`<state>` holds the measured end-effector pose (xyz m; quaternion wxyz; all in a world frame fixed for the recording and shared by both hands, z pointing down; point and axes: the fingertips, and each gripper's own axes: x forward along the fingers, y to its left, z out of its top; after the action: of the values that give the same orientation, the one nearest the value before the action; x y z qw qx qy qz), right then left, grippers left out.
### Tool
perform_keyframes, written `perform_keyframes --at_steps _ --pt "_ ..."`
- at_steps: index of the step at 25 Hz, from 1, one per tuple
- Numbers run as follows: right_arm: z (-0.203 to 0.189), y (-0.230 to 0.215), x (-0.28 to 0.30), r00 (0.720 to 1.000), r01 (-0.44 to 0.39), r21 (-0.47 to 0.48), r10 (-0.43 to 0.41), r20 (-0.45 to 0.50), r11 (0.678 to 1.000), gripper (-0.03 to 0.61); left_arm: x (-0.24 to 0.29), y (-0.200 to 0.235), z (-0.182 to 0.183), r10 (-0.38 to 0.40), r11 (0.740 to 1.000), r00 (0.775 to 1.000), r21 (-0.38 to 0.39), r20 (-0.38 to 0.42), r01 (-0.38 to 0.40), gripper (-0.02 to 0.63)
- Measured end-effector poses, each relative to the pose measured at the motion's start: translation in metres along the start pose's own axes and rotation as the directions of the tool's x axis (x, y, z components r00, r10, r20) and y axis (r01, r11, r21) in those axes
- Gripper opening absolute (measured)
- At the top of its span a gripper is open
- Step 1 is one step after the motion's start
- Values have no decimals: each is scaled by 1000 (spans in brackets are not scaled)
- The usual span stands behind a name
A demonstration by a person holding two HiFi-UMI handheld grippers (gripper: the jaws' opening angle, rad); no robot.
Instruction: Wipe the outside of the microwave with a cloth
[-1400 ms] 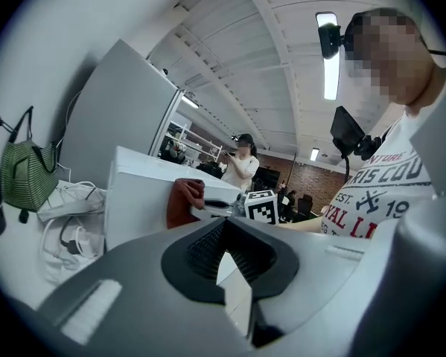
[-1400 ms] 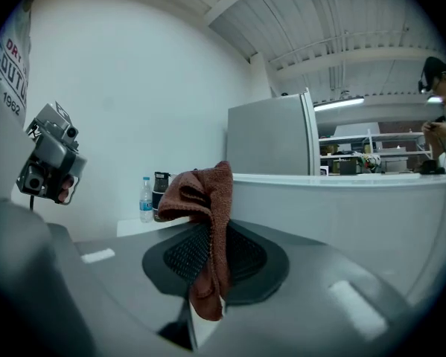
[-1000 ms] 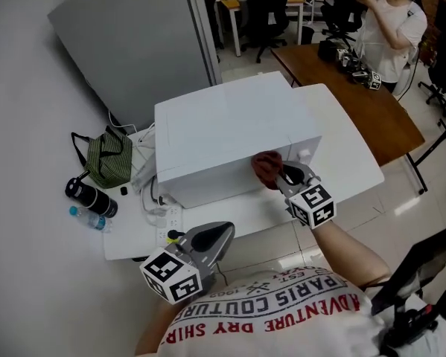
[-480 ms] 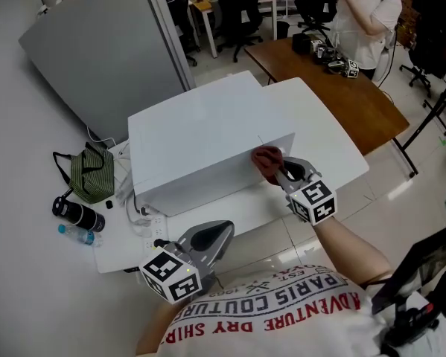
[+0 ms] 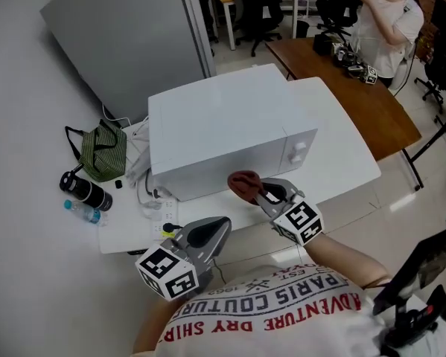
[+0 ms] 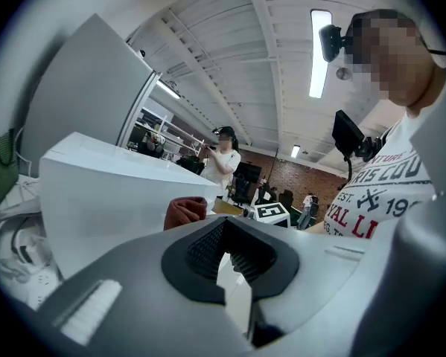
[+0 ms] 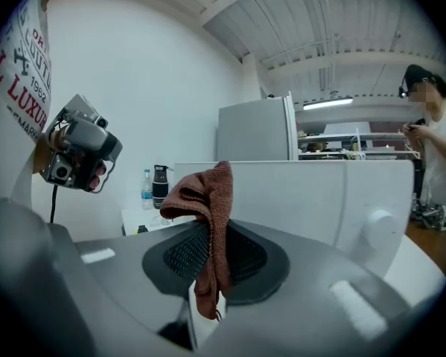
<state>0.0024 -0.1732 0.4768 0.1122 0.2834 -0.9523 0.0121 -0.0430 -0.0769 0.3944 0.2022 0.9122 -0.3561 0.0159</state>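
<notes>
The white microwave stands on a white table, its knobs at the front right. My right gripper is shut on a red-brown cloth and holds it in front of the lower middle of the door. In the right gripper view the cloth hangs bunched between the pads, with the microwave just beyond; whether they touch I cannot tell. My left gripper hangs low near my chest, off the table's front edge, shut with nothing in it. The left gripper view shows the cloth beside the microwave.
Left of the microwave lie a green striped bag, a black flask, a small water bottle and a power strip with cables. A grey partition stands behind. A brown desk and a person are at the back right.
My right gripper has carried the cloth leftward and lower, from beside the control panel to the middle of the door. The left gripper has hardly moved.
</notes>
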Motion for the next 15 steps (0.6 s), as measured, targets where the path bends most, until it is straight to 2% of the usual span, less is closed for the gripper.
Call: perform_keyframes --at_steps 6,12,15 --pt "-3 59 65 994 -110 -7 110 -14 994 44 -69 38 -5 140 990 990 -37 29 -139 6" --pt "0 119 127 973 -230 -12 230 -12 973 44 -139 66 -17 296 953 954 -84 50 -292 6" --pt "-8 138 151 965 -262 -56 261 -27 964 44 -166 75 -22 344 936 937 -103 59 -337 6"
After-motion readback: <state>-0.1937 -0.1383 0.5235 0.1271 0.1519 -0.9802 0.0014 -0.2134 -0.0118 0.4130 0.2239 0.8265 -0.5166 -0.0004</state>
